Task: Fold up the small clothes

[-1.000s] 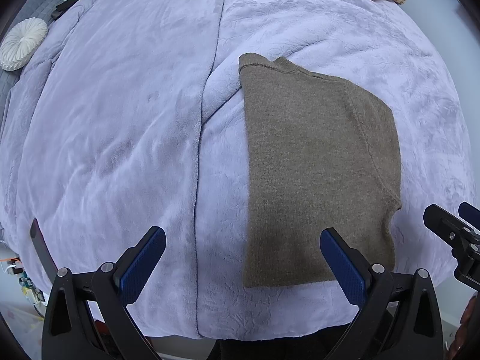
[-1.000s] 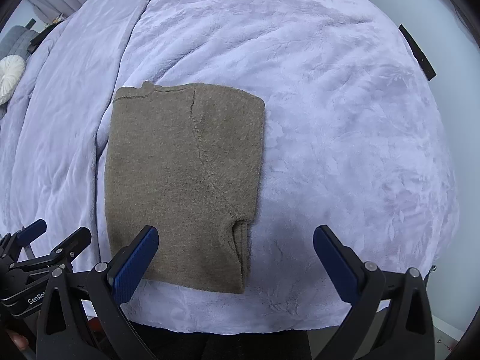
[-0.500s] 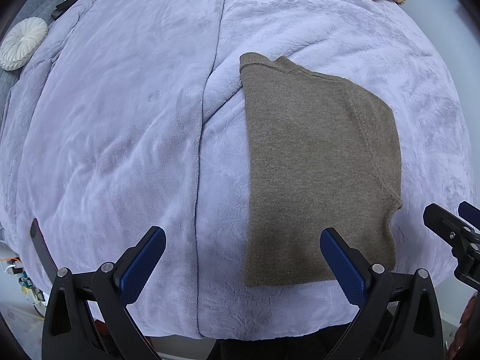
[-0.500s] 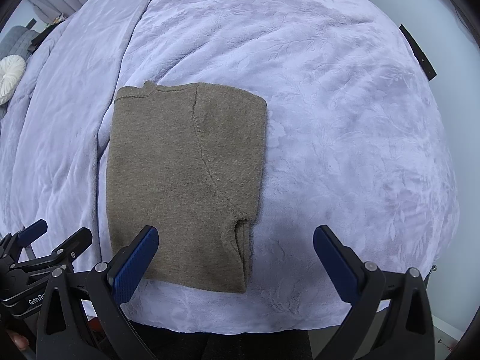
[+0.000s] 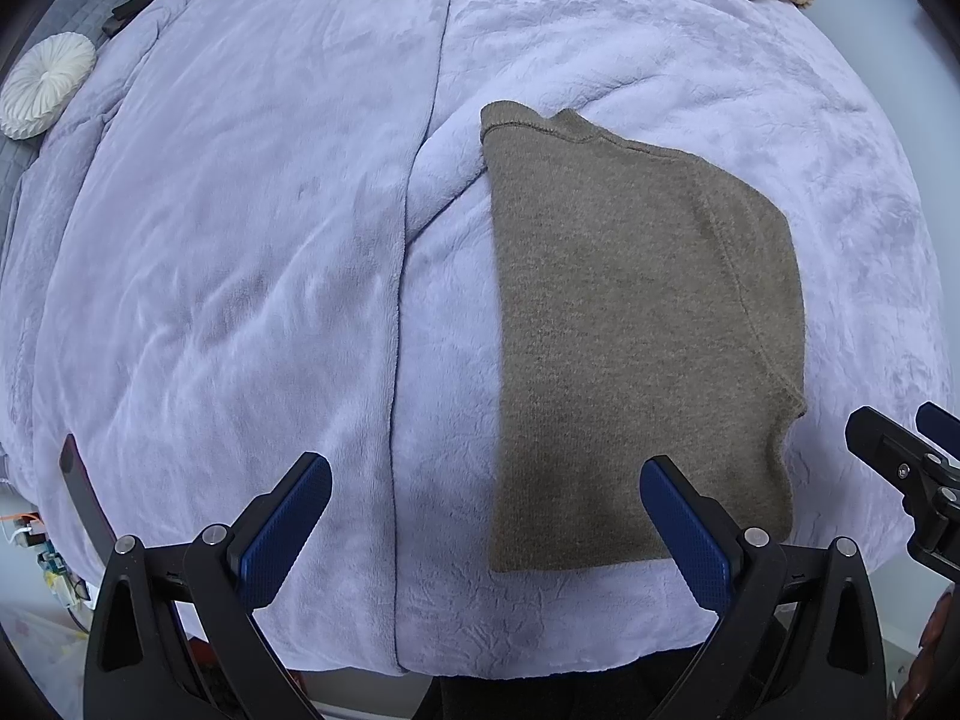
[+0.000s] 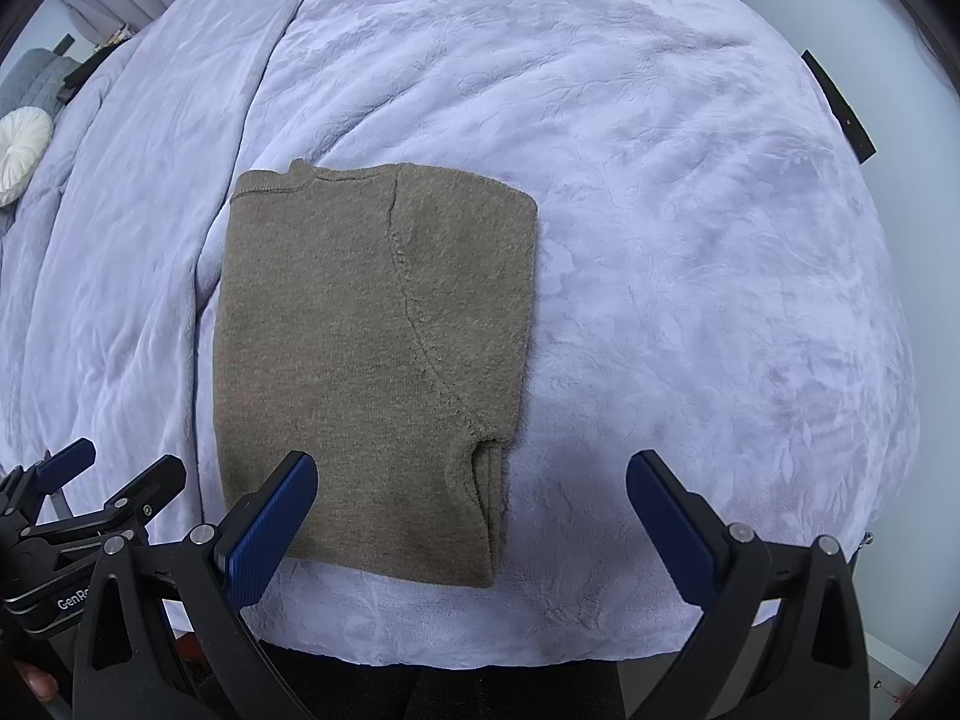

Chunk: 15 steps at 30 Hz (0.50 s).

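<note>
My left gripper [image 5: 486, 525] is held with its jaws spread wide, the two blue-padded fingers [image 5: 285, 531] angled outward from black frames and gripping nothing. My right gripper [image 6: 471, 519] takes the same pose: jaws wide apart, blue pads [image 6: 672, 525] facing inward, nothing between them. Both are held side by side and level; each appears at the edge of the other's view, the right gripper [image 5: 912, 468] at the left camera's right margin, the left gripper [image 6: 90, 498] at the right camera's left margin.
</note>
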Available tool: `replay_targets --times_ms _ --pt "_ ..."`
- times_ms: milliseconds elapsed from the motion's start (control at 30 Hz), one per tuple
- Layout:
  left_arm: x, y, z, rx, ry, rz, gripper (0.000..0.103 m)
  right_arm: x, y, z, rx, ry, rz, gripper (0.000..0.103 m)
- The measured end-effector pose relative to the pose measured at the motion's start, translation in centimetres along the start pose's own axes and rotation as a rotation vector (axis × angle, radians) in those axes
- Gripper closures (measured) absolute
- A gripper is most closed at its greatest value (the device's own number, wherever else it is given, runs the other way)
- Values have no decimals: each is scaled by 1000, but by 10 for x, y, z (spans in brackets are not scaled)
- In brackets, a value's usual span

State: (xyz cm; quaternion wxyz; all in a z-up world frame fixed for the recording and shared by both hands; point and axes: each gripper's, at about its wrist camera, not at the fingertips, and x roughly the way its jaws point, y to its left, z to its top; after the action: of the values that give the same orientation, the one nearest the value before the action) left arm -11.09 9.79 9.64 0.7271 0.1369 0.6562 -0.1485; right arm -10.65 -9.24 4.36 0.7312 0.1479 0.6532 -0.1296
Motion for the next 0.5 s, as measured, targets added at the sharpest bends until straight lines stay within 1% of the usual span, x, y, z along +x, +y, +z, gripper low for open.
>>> replay_targets --times_ms 500 --pt "0 0 -4 -1 -1 0 0 0 0 -1 -2 -1 0 0"
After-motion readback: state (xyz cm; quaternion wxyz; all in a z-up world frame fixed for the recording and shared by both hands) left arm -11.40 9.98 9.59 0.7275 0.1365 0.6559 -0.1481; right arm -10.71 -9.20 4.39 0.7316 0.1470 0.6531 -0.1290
